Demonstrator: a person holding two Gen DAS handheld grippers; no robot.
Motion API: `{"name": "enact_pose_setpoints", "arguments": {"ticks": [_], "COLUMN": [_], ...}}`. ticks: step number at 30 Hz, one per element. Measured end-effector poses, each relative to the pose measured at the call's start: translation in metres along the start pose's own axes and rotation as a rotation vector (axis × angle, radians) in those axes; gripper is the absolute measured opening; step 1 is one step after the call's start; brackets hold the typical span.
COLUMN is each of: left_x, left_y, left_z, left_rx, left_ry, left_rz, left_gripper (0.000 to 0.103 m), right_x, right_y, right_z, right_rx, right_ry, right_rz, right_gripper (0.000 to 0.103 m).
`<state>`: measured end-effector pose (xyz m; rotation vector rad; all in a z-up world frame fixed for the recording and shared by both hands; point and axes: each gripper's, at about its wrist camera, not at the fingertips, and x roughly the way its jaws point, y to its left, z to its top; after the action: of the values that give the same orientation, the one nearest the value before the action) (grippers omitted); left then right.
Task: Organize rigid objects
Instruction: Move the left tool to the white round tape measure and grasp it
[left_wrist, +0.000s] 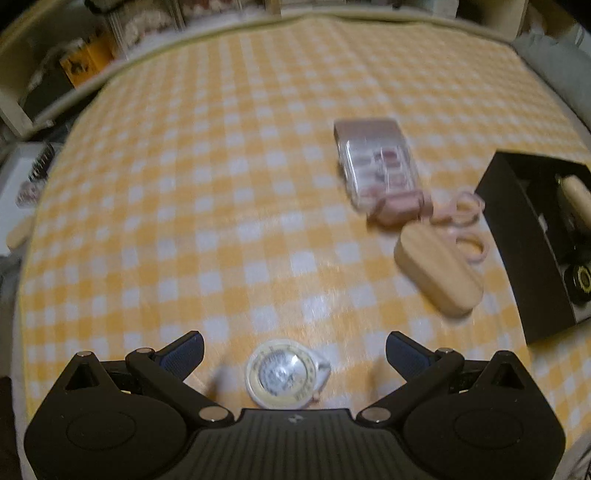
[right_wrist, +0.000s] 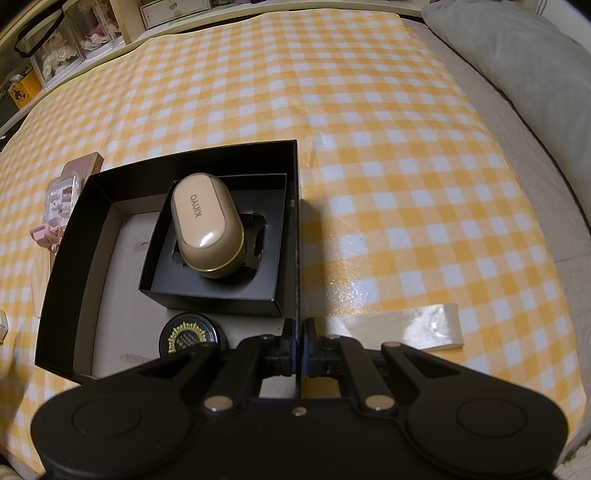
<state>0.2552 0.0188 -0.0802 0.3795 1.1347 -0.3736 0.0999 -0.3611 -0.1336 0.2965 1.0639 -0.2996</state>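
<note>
Box (right_wrist: 291, 229) wall sits clamped in my right tongs (right_wrist: 300, 350); inside lie a tan case (right_wrist: 207, 229) and black jar (right_wrist: 188, 338). My left tongs (left_wrist: 293, 350) gape over a round compact (left_wrist: 282, 373); 3 more items wait on the checked cloth (left_wrist: 221, 184).

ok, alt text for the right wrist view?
The right gripper is shut on the right wall of a black box on a yellow checked cloth. Inside sit a beige case in a smaller tray and a round black tin.
</note>
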Motion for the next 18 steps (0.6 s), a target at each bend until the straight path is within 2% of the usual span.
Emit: {"name": "enact_pose_setpoints", "arguments": {"ticks": [1,3,5,13,18], "left_x": [0.002,0.007,0.014,0.029,0.032], "left_y": [0.000,0.000,-0.002,0.001,0.005], "left_z": [-0.001,-0.003,-0.003,-0.004,-0.002], "left_rx": [0.000,0.004,0.010,-0.016,-0.022], "left_ry": [0.013,0.048,0.093,0.140,0.142], "left_rz": [-0.012,-0.034,-0.031,-0.005,-0.010], "left_gripper": [0.102,0.090,0.083,0.077,0.062], "right_x": [0.000,0.001,0.002,0.004,0.004], "right_y": [0.000,0.000,0.000,0.000,0.000], "right_z": [0.000,0.000,0.000,0.000,0.000], "right_rx": [0.000,-0.002,-0.003,-0.005,-0.005], "right_ry": [0.000,0.003,0.006,0.008,0.008], "right_rz": [0.000,-0.001,-0.004,-0.005,-0.005], "right_gripper": [0.004,0.004,0.004,0.004,0.004]}}
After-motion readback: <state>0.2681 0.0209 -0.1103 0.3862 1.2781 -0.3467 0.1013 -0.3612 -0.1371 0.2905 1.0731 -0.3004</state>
